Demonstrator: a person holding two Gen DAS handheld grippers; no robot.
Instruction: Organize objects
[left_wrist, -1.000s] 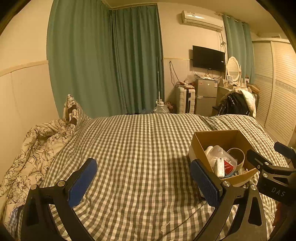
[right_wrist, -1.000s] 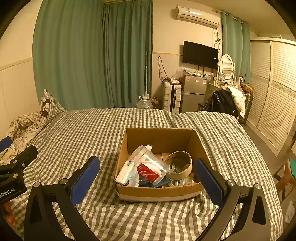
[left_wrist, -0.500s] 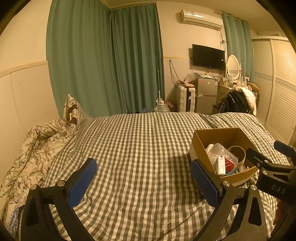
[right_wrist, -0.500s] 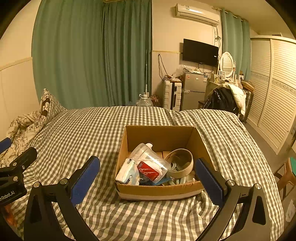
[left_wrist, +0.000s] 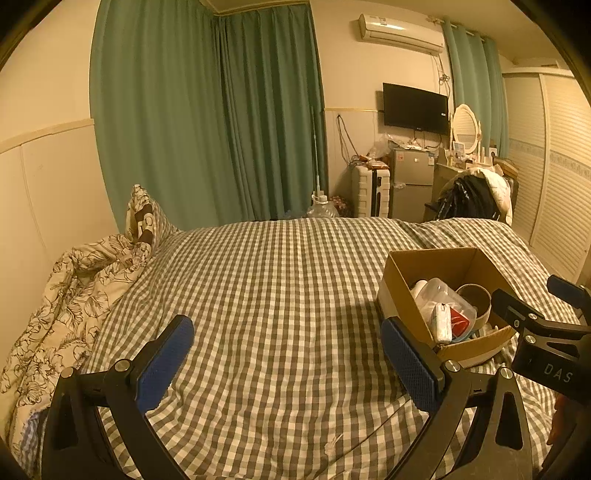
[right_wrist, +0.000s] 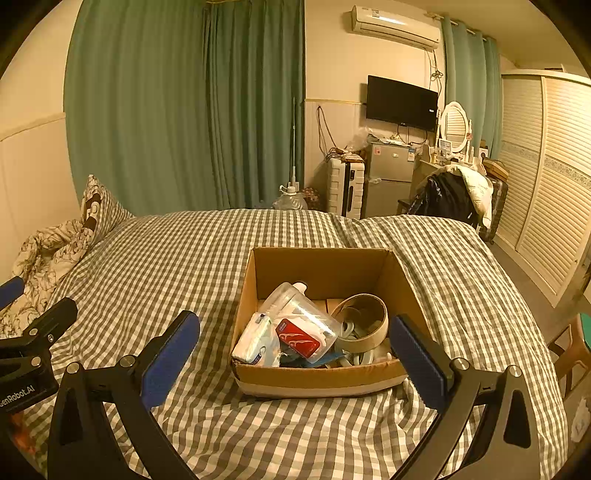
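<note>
An open cardboard box (right_wrist: 321, 266) (left_wrist: 432, 260) sits on the checked bed cover (right_wrist: 184, 258) (left_wrist: 277, 295). Inside lie a clear plastic jug (right_wrist: 295, 306) (left_wrist: 441, 295), a red packet (right_wrist: 297, 338), a white tissue pack (right_wrist: 255, 339) (left_wrist: 442, 323) and a wide tape roll (right_wrist: 364, 323) (left_wrist: 476, 299). My right gripper (right_wrist: 295, 350) hangs open just in front of the box, fingers spread to either side of it, holding nothing. Over the bare cover to the left of the box, my left gripper (left_wrist: 288, 354) is open and empty. Each gripper shows at the edge of the other's view.
A rumpled floral quilt (left_wrist: 62, 295) and a pillow (left_wrist: 142, 218) lie at the bed's left side by the wall. Beyond the bed stand green curtains (right_wrist: 184, 110), a small fridge (right_wrist: 388, 177), a suitcase (right_wrist: 345, 188), a chair with clothes (right_wrist: 454, 195) and a louvred wardrobe (right_wrist: 546, 177).
Both views have lifted slightly, so the box sits a little lower and nearer in the frames. Both grippers stay open and empty.
</note>
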